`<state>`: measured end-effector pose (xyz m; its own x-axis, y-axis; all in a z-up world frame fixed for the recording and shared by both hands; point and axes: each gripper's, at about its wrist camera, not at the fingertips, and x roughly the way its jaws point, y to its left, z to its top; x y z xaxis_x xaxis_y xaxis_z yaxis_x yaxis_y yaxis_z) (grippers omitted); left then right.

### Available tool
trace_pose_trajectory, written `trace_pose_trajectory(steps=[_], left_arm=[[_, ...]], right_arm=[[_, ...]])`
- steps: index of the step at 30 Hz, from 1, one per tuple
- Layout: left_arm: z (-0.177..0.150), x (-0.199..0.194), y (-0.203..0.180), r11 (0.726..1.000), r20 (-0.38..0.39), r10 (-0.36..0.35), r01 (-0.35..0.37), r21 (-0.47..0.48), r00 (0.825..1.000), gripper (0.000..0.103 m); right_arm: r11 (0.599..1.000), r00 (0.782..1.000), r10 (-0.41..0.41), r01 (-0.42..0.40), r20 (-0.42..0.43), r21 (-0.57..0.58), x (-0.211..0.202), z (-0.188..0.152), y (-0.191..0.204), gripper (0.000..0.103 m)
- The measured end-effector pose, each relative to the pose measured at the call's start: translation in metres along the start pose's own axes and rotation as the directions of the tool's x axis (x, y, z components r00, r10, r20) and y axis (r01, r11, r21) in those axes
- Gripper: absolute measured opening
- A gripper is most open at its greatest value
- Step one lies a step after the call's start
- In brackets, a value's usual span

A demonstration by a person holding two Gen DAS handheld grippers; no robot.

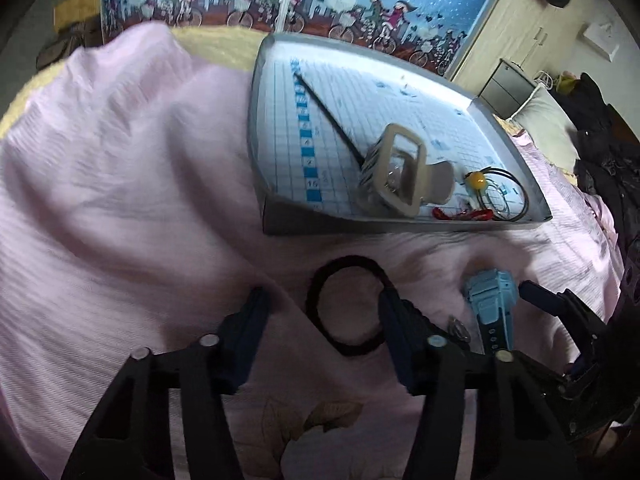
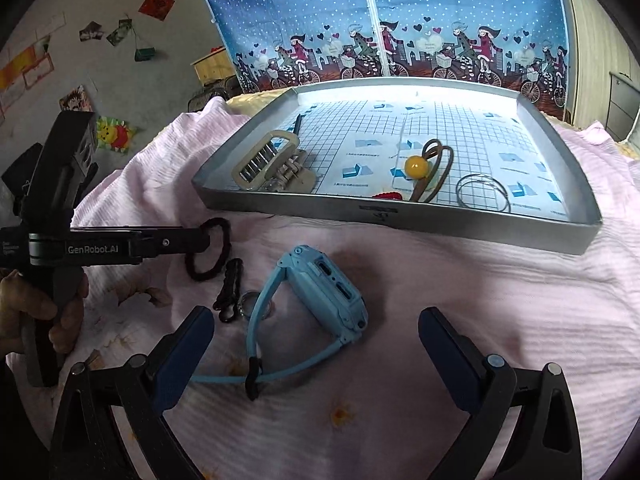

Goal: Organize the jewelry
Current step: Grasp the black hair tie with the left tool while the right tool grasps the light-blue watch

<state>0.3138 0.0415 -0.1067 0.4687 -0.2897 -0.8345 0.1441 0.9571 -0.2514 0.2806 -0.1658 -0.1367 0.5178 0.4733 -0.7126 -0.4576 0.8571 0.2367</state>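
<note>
- right now my left gripper point(image 1: 324, 304) is spread wide over the pink bedspread point(image 1: 120, 200), and the black hair tie point(image 1: 348, 306) lies flat between its fingers; the right-hand finger point(image 1: 394, 320) overlaps the tie's rim, though i cannot tell if it presses on it.
- from the right wrist view the left gripper point(image 2: 206, 236) comes in from the side with its tips at the black hair tie point(image 2: 210, 250), and a hand point(image 2: 40, 312) is wrapped round its handle.
- my right gripper point(image 2: 316, 332) is also wide apart and holds nothing; the blue watch point(image 2: 324, 292) lies on its side on the bedspread between and just ahead of the fingers, its strap looping back toward the camera.
- just beside the watch strap sit a small black clip point(image 2: 230, 290) and a thin metal ring point(image 2: 250, 304), the ring touching the strap.
- beyond these, resting on the bed, is the silver tray point(image 2: 420, 224) lined with gridded paper.
- inside the tray, toward its near left side, lies a beige hair claw point(image 2: 268, 162); a black stick point(image 1: 328, 116) runs behind it.
- nearer the middle is a hair band with a yellow bead point(image 2: 416, 166), a red piece point(image 2: 388, 195) against the front wall, and a thin wire bangle point(image 2: 482, 194) to the right.
- a blue printed curtain point(image 2: 400, 20) with cyclists hangs behind the bed.
</note>
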Motion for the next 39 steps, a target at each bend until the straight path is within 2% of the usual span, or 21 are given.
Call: trace_pose_trajectory(steps=[1,6,12,16,19,24,33,37,39], left_arm=[[0.000,0.001,0.002,1.000,-0.006,-0.004,0.004,-0.010,1.000,0.044],[0.000,0.002,0.005,0.999,-0.023,-0.037,0.037,-0.025,0.999,0.033],[-0.003,0.002,0.003,0.999,-0.038,-0.046,0.045,-0.022,0.998,0.022],[-0.003,0.003,0.010,0.997,-0.040,-0.051,0.049,-0.057,0.998,0.014],[-0.002,0.002,0.016,0.996,-0.031,-0.054,0.051,-0.076,0.998,0.014],[0.007,0.002,0.013,0.998,-0.001,-0.020,0.020,-0.053,1.000,0.015],[0.011,0.017,0.011,0.999,-0.036,-0.021,0.019,-0.038,0.999,0.015],[0.010,0.018,0.007,0.998,-0.055,-0.058,0.057,-0.020,0.997,0.013],[0.010,0.018,0.005,0.997,-0.062,-0.071,0.070,-0.013,0.996,0.005]], right_arm=[[1.000,1.000,-0.001,0.001,-0.009,0.004,0.003,0.001,0.000,0.095],[1.000,0.999,0.000,0.001,-0.040,0.028,0.011,-0.001,-0.006,0.086],[0.999,0.999,0.017,-0.015,-0.049,0.038,0.013,-0.004,-0.006,0.085],[0.999,0.999,0.016,-0.014,-0.050,0.040,0.013,-0.005,-0.006,0.085],[0.999,0.999,0.014,-0.012,-0.049,0.042,0.012,-0.006,-0.006,0.086],[0.999,0.999,0.013,-0.011,-0.048,0.041,0.012,-0.006,-0.006,0.086],[0.999,0.999,-0.007,0.009,-0.031,0.048,0.011,-0.004,-0.008,0.084],[0.998,0.999,-0.002,0.004,-0.034,0.060,0.010,-0.005,-0.010,0.068],[0.998,0.999,0.004,-0.002,-0.035,0.060,0.011,-0.004,-0.009,0.062]])
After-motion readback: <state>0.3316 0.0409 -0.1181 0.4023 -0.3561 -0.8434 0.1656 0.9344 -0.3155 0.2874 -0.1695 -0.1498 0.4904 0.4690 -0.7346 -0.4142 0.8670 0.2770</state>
